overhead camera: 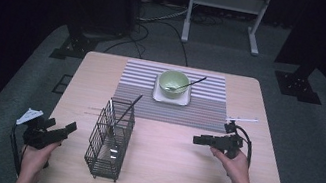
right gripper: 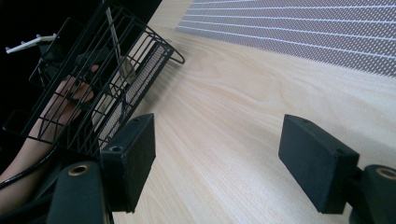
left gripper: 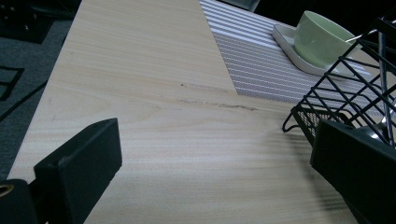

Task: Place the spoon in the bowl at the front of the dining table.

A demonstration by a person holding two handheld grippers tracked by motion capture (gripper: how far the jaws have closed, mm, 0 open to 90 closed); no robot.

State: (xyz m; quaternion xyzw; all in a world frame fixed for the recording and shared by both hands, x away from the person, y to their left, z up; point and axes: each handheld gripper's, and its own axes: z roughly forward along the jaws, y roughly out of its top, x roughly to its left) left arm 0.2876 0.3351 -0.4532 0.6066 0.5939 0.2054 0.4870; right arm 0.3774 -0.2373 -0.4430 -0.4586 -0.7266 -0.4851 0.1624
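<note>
The high view is looking down and forward over the whole table (overhead camera: 171,174). Each gripper view is riding low, skimming the tabletop between its jaws; both are sharing the wire basket (left gripper: 345,102) and striped mat (right gripper: 299,32).

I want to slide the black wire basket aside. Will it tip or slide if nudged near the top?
The wire basket stands tall on a narrow base, so a push near the top would probably tip it. Its open mesh looks light, so a low push should slide it over the smooth wooden table. The utensil leaning inside may rattle or shift.
</note>
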